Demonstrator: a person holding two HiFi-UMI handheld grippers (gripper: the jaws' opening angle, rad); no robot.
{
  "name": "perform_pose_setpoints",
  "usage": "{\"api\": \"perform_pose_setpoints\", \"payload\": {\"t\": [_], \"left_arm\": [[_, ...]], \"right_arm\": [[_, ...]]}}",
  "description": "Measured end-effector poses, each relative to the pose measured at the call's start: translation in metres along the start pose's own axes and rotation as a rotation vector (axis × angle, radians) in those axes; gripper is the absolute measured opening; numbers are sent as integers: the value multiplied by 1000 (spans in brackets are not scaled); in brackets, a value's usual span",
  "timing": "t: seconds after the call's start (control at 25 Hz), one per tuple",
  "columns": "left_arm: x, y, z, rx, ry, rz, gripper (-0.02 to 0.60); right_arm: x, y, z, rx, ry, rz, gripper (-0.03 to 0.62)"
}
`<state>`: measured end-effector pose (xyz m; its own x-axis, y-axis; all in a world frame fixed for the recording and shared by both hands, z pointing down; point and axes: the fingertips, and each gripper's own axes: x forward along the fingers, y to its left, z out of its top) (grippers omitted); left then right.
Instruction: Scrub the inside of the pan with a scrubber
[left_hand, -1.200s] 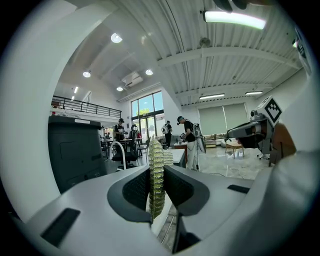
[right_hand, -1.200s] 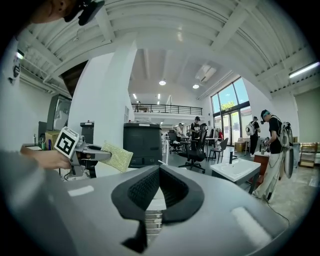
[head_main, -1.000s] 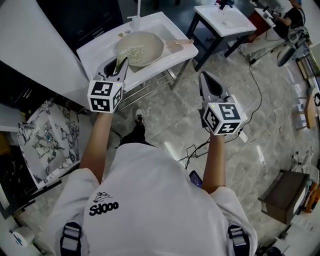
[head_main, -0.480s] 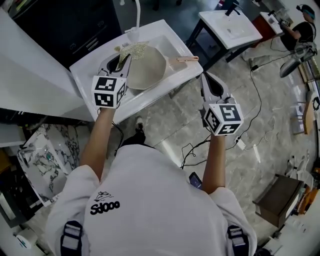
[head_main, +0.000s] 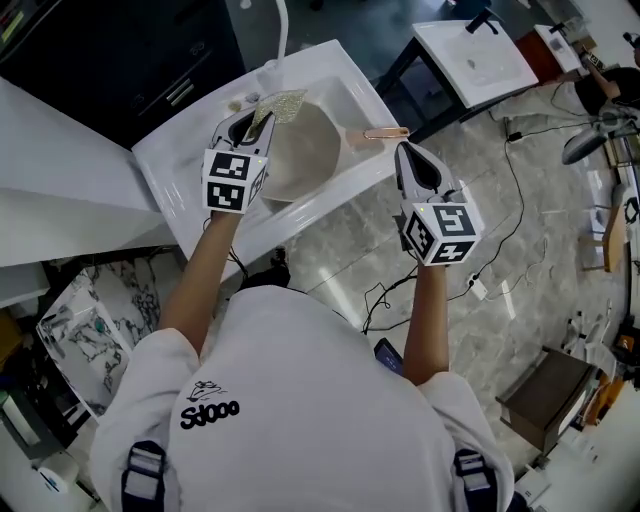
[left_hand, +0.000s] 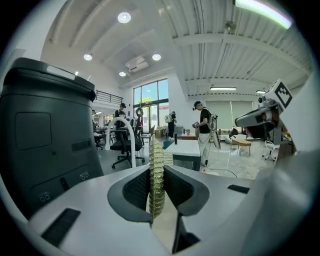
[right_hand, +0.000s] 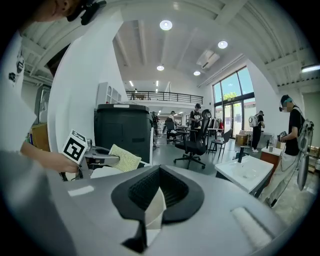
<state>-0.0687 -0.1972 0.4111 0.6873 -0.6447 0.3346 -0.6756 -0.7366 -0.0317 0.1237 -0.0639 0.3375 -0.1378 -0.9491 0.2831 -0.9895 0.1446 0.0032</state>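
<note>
currently, i note the left gripper clamped on the scrubber, which stands edge-on between the jaws with most of its length projecting beyond the tips. the pan lies tilted in the white sink, its handle reaching over the sink's edge toward the right gripper. the scrubber hangs over the pan's far rim; whether it touches the surface i cannot tell. the right gripper sits just short of the handle, jaws drawn together on nothing. judgement: scrubbing proper has not started. to do the step well, i would first part the right jaws and take the handle, so the tilted pan cannot slide or rock in the sink. i would then turn the left gripper so the scrubber's broad face, not its edge, lies flat on the inner wall. from there i would work in overlapping circles from rim to centre with even pressure. risk noted: the scrubber is thin and held by one end, so hard pushing may fold it or pull it free.
</note>
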Motion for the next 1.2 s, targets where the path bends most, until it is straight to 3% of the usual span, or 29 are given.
{"api": "perform_pose_setpoints", "payload": {"t": [0.2, 0.56, 0.68, 1.0, 1.2], "left_arm": [[33, 0, -38, 30, 144, -25, 71], [87, -3, -102, 85, 318, -36, 75], [104, -2, -123, 88, 377, 3, 75], [134, 6, -163, 112, 489, 217, 75], [148, -21, -181, 168, 536, 179, 75]], "right_arm": [[21, 1, -15, -3, 57, 12, 11], [50, -13, -40, 16, 114, 64, 11], [60, -24, -47, 17, 129, 99, 11], [84, -51, -59, 9, 175, 189, 11], [94, -65, -65, 15, 192, 203, 11]]}}
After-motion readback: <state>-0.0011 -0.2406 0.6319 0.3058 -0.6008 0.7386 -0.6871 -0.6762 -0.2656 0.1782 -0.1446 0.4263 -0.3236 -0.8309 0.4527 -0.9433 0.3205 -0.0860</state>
